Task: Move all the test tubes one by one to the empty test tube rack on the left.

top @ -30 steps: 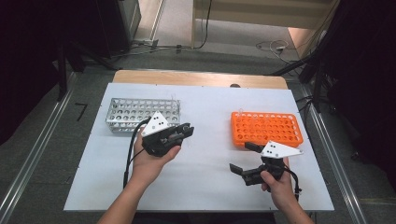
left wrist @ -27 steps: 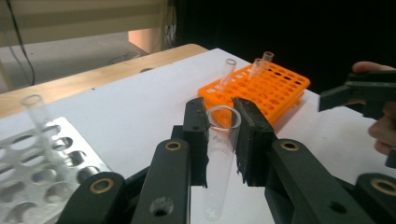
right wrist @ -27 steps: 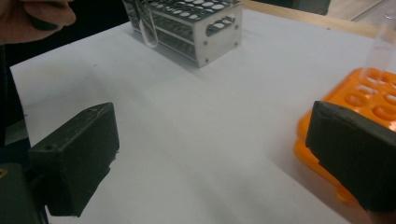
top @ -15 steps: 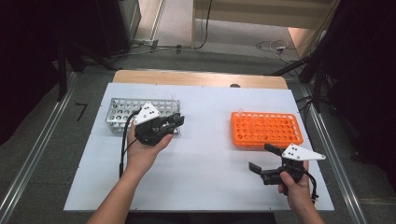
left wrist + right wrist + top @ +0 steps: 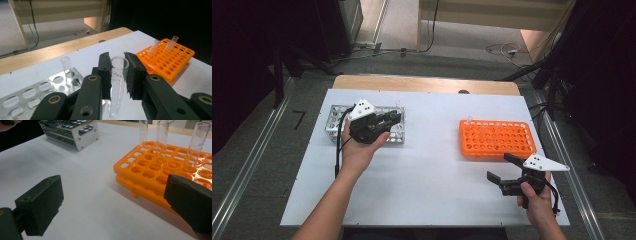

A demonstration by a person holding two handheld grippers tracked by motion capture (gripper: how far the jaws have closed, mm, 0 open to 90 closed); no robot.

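1. A clear test tube [image 5: 117, 85] is gripped between the two black jaws of the left gripper [image 5: 384, 120], which is held above the metal rack [image 5: 334, 125] at the left of the white table [image 5: 427, 190].
2. In the left gripper view the tube is seen upright with its open mouth at the top (its rounded bottom hangs free below the pads), both pads pressed against its sides.
3. One more tube [image 5: 66, 66] is seen standing in the metal rack [image 5: 37, 90], just beyond the left jaw.
4. The right gripper [image 5: 502, 172] is held near the table's right front corner, just in front of the orange rack [image 5: 497, 137]; its jaws are spread wide, with nothing between them.
5. In the right gripper view three clear tubes [image 5: 161, 140] are seen standing upright in the orange rack [image 5: 150, 178], which lies between and beyond the parted jaws.
6. The two racks are set well apart on the white surface.
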